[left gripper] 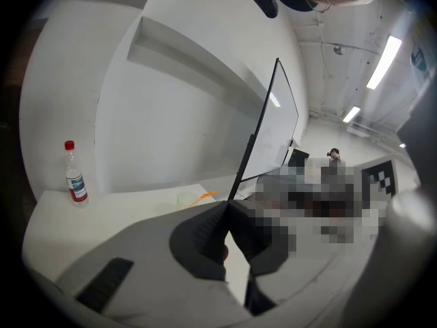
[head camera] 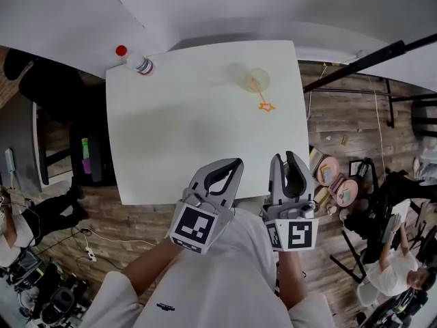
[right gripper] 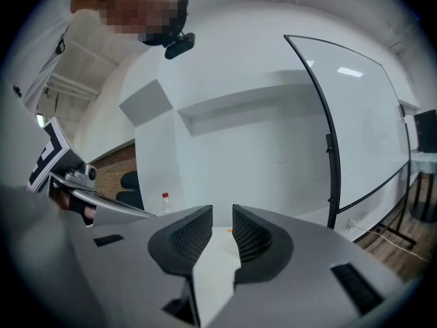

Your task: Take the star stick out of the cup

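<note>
At the near edge of the white table [head camera: 171,135], the left gripper [head camera: 235,162] is shown with jaws together and the right gripper [head camera: 285,157] with jaws slightly apart, both empty. Well beyond them, 1 thin orange star stick [head camera: 262,98] is seen leaning in the clear cup [head camera: 247,80], star end outside the rim. On the bottle [head camera: 138,62] at the far left corner, the label is too small to be read.
</note>
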`<state>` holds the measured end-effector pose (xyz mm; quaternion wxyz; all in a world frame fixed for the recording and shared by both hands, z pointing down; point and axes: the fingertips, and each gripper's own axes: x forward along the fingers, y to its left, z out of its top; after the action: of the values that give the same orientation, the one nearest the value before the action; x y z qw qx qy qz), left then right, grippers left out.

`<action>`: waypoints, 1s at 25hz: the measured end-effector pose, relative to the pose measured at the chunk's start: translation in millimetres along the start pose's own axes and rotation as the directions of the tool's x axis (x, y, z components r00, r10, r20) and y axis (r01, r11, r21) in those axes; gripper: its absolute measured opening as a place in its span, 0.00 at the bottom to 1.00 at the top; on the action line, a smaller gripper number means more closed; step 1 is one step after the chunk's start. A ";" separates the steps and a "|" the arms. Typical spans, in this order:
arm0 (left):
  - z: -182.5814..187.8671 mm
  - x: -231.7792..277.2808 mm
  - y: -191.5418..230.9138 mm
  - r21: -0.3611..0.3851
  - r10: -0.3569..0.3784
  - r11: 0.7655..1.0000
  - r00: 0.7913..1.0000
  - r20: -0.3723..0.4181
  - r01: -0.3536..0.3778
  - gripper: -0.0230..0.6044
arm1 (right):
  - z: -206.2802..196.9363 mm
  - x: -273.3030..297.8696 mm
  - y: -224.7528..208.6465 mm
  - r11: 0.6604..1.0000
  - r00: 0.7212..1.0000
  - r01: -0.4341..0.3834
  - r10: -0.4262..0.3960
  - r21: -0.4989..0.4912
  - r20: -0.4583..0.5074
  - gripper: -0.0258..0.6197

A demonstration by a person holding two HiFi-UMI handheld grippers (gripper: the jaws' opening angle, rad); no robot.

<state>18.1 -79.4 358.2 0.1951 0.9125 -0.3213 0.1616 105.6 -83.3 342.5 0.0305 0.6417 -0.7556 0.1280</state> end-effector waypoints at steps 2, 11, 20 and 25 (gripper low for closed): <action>-4.0 2.4 3.7 -0.016 0.009 1.000 1.000 -0.014 -0.009 0.04 | -3.6 5.9 -2.2 1.000 1.000 -0.005 0.005 -0.002 -0.007 0.19; -15.1 15.6 18.2 -0.095 0.047 0.994 0.996 -0.071 -0.054 0.04 | -19.5 34.3 -15.2 1.000 0.999 -0.025 0.025 0.000 -0.034 0.24; -23.7 24.3 30.7 -0.112 0.077 0.990 0.992 -0.095 -0.087 0.04 | -29.3 63.5 -21.9 0.997 0.996 -0.075 0.074 -0.026 -0.051 0.28; -30.7 28.6 34.9 -0.135 0.099 0.985 0.991 -0.094 -0.111 0.04 | -37.0 75.2 -23.0 0.995 0.995 -0.084 0.081 -0.050 -0.060 0.33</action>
<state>11.5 -105.2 405.8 0.2633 0.8705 -0.3708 0.1882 110.6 -150.3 397.6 0.0636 0.6048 -0.7834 0.1278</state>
